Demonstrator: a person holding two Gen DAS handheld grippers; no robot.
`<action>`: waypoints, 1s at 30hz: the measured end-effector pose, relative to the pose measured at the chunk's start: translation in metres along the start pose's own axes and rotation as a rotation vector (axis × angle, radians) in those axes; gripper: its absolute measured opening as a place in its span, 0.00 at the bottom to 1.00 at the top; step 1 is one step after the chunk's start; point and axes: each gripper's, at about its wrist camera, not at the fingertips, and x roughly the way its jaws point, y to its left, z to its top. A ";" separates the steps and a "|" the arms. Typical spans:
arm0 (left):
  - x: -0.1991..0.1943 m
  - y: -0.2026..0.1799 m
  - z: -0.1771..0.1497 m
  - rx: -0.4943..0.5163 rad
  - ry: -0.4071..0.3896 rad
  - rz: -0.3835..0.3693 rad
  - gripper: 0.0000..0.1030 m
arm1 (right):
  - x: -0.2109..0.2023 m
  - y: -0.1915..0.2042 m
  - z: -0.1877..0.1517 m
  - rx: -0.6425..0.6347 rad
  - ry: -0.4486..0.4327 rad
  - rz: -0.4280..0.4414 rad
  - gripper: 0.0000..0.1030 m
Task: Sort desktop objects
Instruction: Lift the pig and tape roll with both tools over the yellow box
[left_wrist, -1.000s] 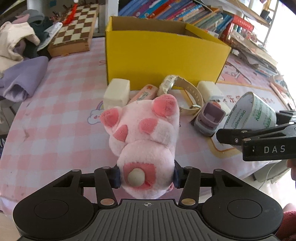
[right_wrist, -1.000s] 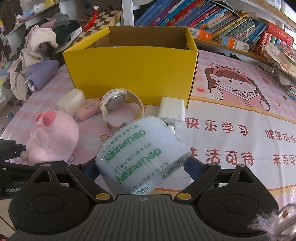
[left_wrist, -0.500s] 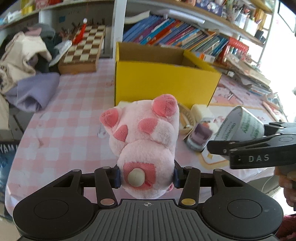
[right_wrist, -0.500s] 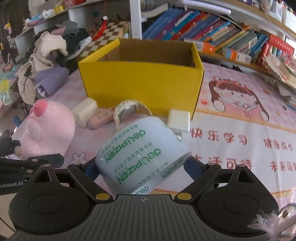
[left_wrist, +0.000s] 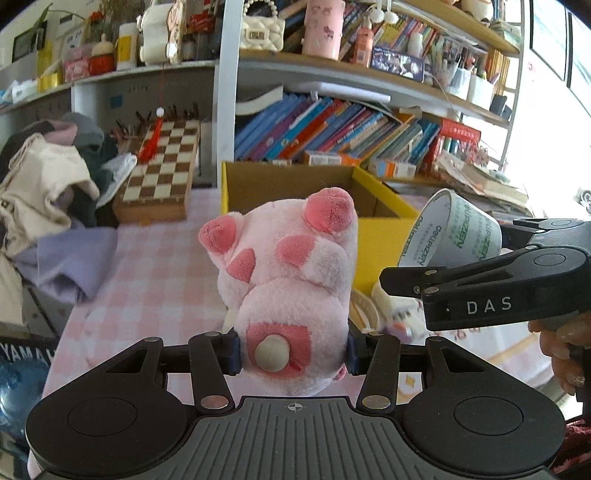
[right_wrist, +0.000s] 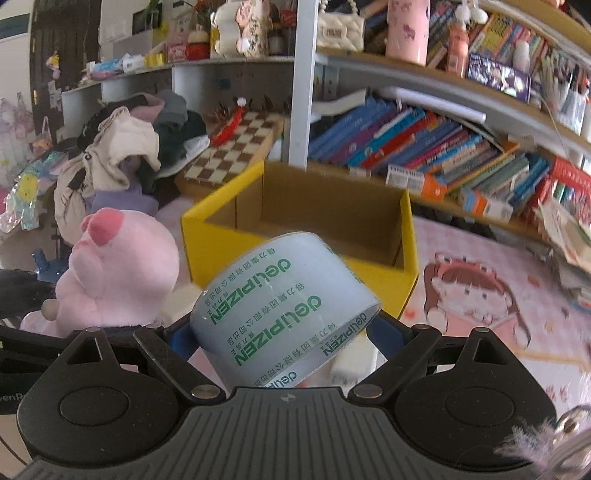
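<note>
My left gripper is shut on a pink plush pig, held rump-first toward the camera, above the table in front of the open yellow box. My right gripper is shut on a wide roll of clear tape with green lettering, also raised before the yellow box. In the left wrist view the tape roll and the right gripper's black arm sit at the right. In the right wrist view the plush pig hangs at the left.
A chessboard and a pile of clothes lie at the back left. Rows of books fill the shelf behind the box. Small white items and a watch strap lie on the pink checked tablecloth below the box front.
Both grippers have risen with their loads and tipped upward, so the shelves now fill the upper views. The table items have dropped low and mostly out of sight.
</note>
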 end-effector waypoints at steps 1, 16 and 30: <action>0.002 -0.001 0.003 0.006 -0.007 0.000 0.46 | 0.001 -0.003 0.004 -0.003 -0.008 -0.001 0.90; 0.043 -0.005 0.075 0.059 -0.095 0.045 0.46 | 0.041 -0.061 0.068 -0.070 -0.124 0.043 0.90; 0.144 -0.005 0.129 0.167 0.044 0.083 0.46 | 0.158 -0.095 0.115 -0.352 -0.005 0.166 0.90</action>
